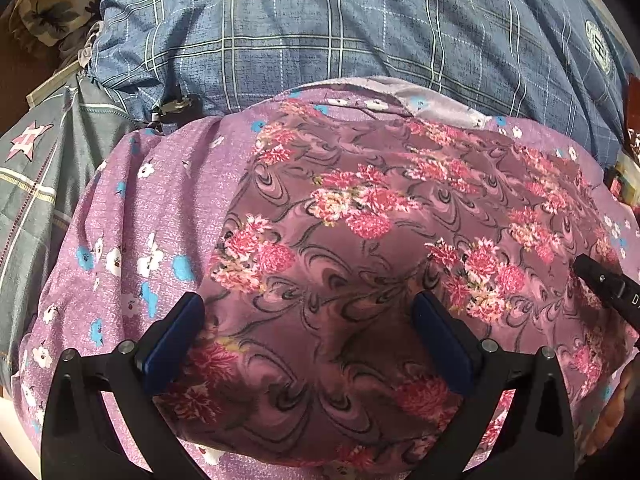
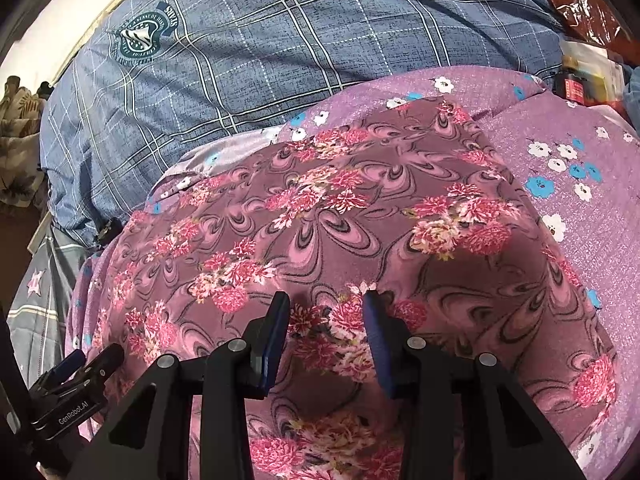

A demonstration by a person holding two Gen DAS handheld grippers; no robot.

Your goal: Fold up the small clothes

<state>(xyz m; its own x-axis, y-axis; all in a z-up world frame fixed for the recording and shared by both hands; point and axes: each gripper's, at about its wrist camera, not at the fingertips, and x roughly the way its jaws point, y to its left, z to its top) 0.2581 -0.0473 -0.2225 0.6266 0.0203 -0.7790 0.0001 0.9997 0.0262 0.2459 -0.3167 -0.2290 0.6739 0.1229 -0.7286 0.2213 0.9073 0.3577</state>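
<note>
The floral garment (image 1: 360, 220) lies spread on the lilac sheet (image 1: 132, 208), directly beneath both grippers — left gripper (image 1: 308, 312) wide open, right gripper (image 2: 326, 312) part-open, neither holding cloth — its length running across them.

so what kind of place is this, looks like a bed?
Probably a bedroom, on a bed: a blue plaid quilt bunched behind, a purple flowered sheet as the surface, and a pink floral garment spread on it.
</note>
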